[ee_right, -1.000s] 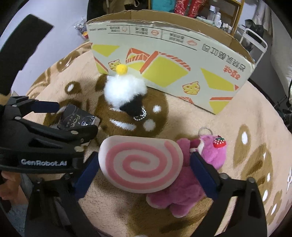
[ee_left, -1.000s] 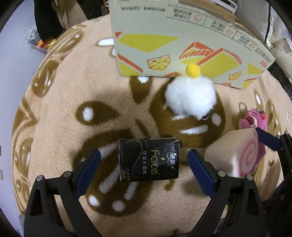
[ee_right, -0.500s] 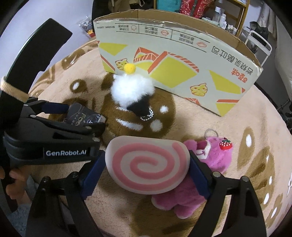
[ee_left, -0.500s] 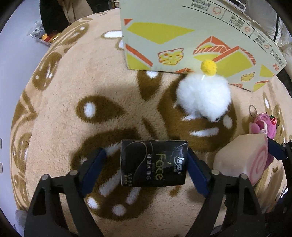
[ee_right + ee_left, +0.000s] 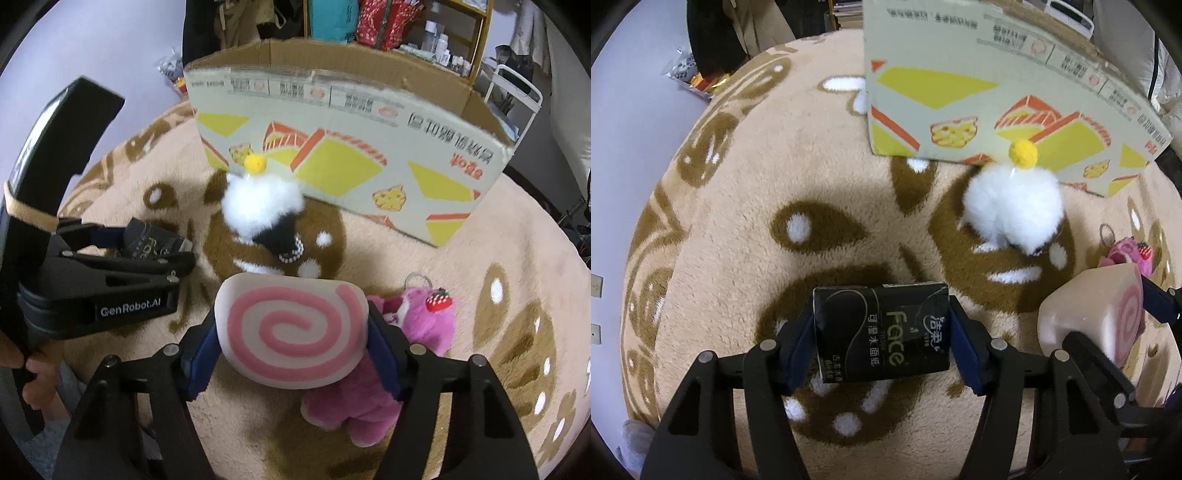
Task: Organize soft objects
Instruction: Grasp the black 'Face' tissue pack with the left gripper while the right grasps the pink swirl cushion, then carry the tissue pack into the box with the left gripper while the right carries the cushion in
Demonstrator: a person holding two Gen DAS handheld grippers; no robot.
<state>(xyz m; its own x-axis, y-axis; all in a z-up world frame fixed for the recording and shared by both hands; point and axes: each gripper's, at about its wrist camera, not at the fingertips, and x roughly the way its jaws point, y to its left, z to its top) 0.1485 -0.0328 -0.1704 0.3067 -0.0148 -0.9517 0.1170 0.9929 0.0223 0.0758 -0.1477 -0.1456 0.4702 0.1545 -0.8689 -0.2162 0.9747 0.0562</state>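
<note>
Where the fluffy rug point(image 5: 775, 177) runs toward its far side, found standing upright: a cardboard box point(image 5: 351, 147), top open, printed with yellow and orange shapes. Cannot tell what lies inside; only a strip of bare inner wall seen from the right wrist view. Nothing else on the rug serving as a container.

Just in front of the box wall, touching or nearly touching it: a white fluffy ball point(image 5: 258, 206) with a yellow bobble on top and a black part with beads below. Near the right side of the rug, a pink stuffed toy point(image 5: 417, 321) with a strawberry and a key ring, lying flat, partly under the swirl cushion point(image 5: 295, 332). Open rug to the left of the tissue pack point(image 5: 881, 332), out to the rug edge and the pale floor beyond. Open rug also between the pack and the box. Little room between the two tools, set side by side.

Pointing steeply down at the rug: the left gripper point(image 5: 881, 343), jaws closing, blue pads pressed against both short ends of the black tissue pack, which lies flat on the rug. Likewise tilted down: the right gripper point(image 5: 291, 350), jaws closing, pads against both sides of the pink-and-white swirl cushion, swirl face toward the camera. Seen at the left edge of the right wrist view: a hand point(image 5: 22, 369) on the left tool's handle.
</note>
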